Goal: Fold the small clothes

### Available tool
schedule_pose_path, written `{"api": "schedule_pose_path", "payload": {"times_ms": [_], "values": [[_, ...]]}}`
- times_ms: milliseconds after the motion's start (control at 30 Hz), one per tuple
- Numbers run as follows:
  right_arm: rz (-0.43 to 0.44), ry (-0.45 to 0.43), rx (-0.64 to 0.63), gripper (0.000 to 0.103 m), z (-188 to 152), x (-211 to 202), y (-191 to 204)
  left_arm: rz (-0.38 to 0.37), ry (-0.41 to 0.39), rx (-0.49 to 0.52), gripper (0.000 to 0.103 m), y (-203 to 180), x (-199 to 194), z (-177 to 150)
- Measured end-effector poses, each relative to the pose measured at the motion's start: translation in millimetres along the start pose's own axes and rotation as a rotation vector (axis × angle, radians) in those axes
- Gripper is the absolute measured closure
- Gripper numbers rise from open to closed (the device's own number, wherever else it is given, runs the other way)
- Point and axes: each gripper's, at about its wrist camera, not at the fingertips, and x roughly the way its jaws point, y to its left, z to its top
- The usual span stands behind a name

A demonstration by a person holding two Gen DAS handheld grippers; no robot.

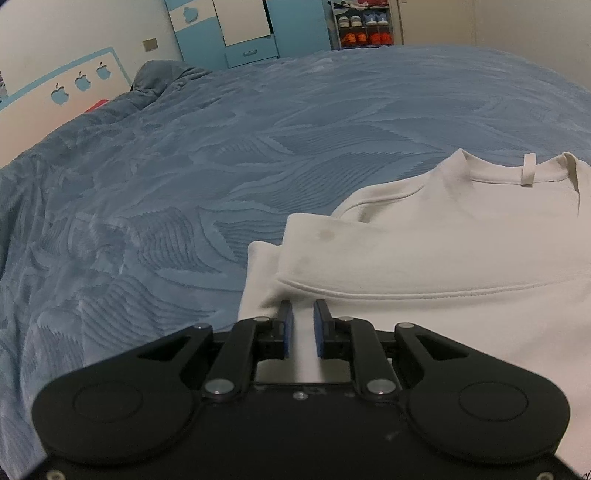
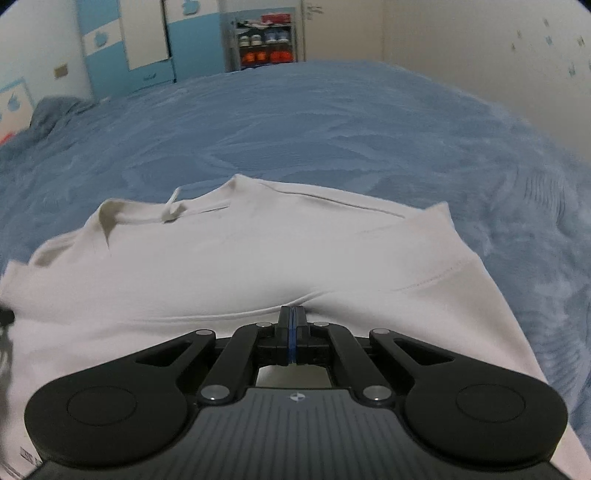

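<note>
A white short-sleeved shirt [image 1: 461,236] lies partly folded on a blue bedspread [image 1: 184,166], its collar [image 1: 517,171] pointing away from me. In the left wrist view my left gripper [image 1: 303,310] hovers at the shirt's left folded edge. Its blue-padded fingers stand slightly apart, with white cloth showing in the gap. In the right wrist view the same shirt [image 2: 258,258] fills the middle. My right gripper [image 2: 292,312] is shut, its tips pinching the raised hem fold of the shirt, and the cloth puckers toward them.
The blue bedspread [image 2: 332,129] stretches far beyond the shirt on all sides. A rumpled blue blanket [image 1: 162,79] and a white-and-blue headboard [image 1: 55,92] are at the far left. A blue wardrobe [image 1: 229,26] and a shoe rack [image 1: 364,26] stand against the back wall.
</note>
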Motion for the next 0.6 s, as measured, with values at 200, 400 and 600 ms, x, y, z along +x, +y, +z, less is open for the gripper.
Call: {"api": "schedule_pose_path", "payload": {"times_ms": [200,400,600], "values": [[-0.055,-0.021,-0.017,0.103,2,-3,-6,-0.005,0.005,-0.005,0.083,5,3,-2],[-0.131,-0.030,0.068,0.103,4,-1,-50,0.022,0.007,0.023,0.083,6,6,-4],[-0.191,-0.020,0.243,0.103,1,8,-107,0.033,0.008,-0.022,0.061,25,10,-9]]}}
